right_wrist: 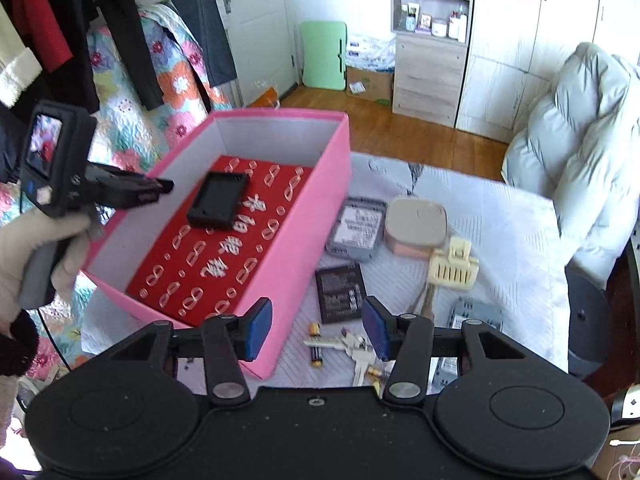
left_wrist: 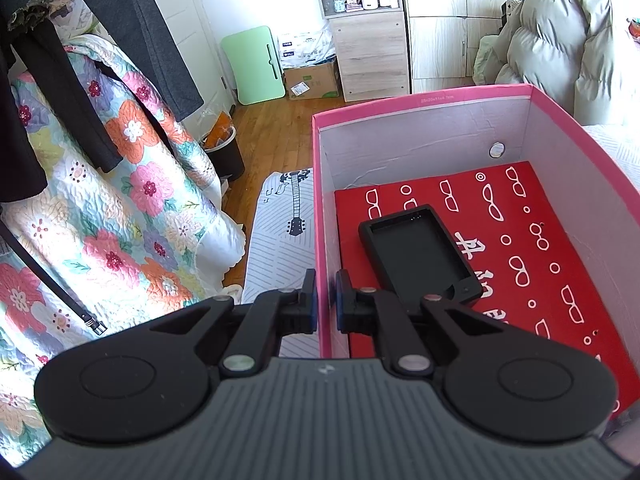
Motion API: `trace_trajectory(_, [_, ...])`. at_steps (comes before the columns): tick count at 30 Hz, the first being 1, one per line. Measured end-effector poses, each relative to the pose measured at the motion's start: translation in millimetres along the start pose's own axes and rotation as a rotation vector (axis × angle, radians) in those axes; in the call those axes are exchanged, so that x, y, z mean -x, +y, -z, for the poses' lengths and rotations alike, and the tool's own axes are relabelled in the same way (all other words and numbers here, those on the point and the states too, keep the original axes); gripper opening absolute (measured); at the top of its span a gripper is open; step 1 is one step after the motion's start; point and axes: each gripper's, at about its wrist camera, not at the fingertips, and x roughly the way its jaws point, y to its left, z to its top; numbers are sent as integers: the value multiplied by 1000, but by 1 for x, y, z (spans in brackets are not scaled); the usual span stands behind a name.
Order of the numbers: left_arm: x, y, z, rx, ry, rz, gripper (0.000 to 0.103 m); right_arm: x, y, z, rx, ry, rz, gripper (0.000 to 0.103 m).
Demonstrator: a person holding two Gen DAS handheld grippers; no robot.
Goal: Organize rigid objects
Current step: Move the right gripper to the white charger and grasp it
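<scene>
A pink box [left_wrist: 424, 98] [right_wrist: 298, 232] stands on the table, lined with a red patterned sheet [left_wrist: 532, 248] [right_wrist: 224, 252]. A black rectangular case [left_wrist: 420, 256] [right_wrist: 219, 200] lies inside it. My left gripper [left_wrist: 327, 300] [right_wrist: 160, 188] is shut on the box's left wall, one finger inside and one outside. My right gripper [right_wrist: 316, 330] is open and empty, above the table just right of the box. Below it lie a black battery pack [right_wrist: 340, 292], small AA batteries [right_wrist: 316, 344] and keys [right_wrist: 360, 356].
On the white cloth [right_wrist: 500, 240] lie a grey device [right_wrist: 356, 228], a beige square case [right_wrist: 416, 220], a cream hair claw [right_wrist: 452, 264] and another grey part [right_wrist: 476, 316]. A puffy jacket [right_wrist: 580, 160] sits at the right. A floral quilt [left_wrist: 100, 200] hangs at the left.
</scene>
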Motion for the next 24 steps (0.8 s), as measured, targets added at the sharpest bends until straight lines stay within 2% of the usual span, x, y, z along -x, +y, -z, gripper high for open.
trace_trajectory(11, [1, -3, 0, -17, 3, -13, 8, -44, -15, 28, 18, 97, 81, 59])
trace_trajectory(16, [1, -4, 0, -19, 3, -14, 8, -56, -26, 40, 12, 122, 66, 59])
trace_trajectory(21, [1, -4, 0, -18, 4, -14, 8, -54, -33, 56, 38, 87, 7, 63])
trace_trajectory(24, [0, -4, 0, -18, 4, -15, 8, -50, -34, 63, 70, 62, 27, 63])
